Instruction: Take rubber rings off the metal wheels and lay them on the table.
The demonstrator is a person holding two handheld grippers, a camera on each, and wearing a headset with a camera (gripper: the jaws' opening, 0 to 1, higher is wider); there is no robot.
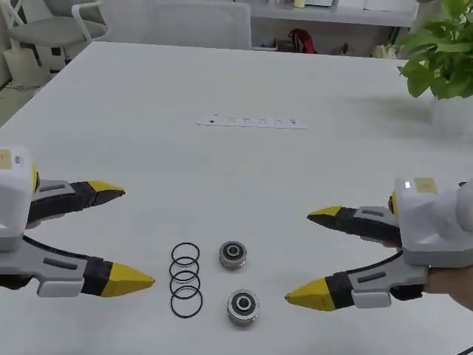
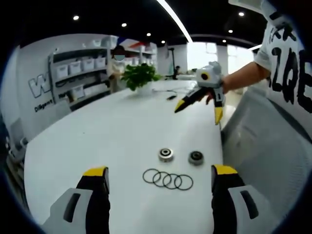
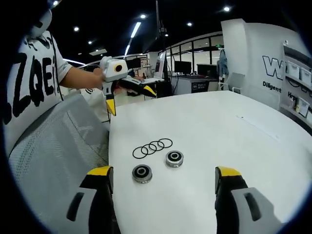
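— Where do things stand?

— Four rubber rings [image 1: 185,280] lie in an overlapping row on the counter [image 1: 236,148], low in the head view and just left of centre. The two metal wheels sit just right of them, one [image 1: 233,254] above the other [image 1: 243,306], apart from the rings and from each other.

— And your grippers?

— My left gripper [image 1: 137,237] is at the lower left of the frame and my right gripper [image 1: 299,257] at the lower right. The fingers of both are spread wide with nothing between them, well clear of the wheels.

— Is anything left to pull off?

— I cannot tell for sure. In the right gripper view the wheel at lower left [image 3: 142,173] looks darker around its rim than its neighbour [image 3: 174,158]. That may be a ring still seated, or only shade. I judge that checking that wheel is the step in hand.

— How do you do it well?

— I pin the wheel with one pair of fingers so it cannot roll. I bring one yellow tip of the other gripper in low at the rim, hook under any rubber and ease it over the edge. A hard pinch is wrong, since a thin ring will probably stretch and flick away. I come in from the right, so I don't sweep the rings already laid. A freed ring goes at the end of the row.
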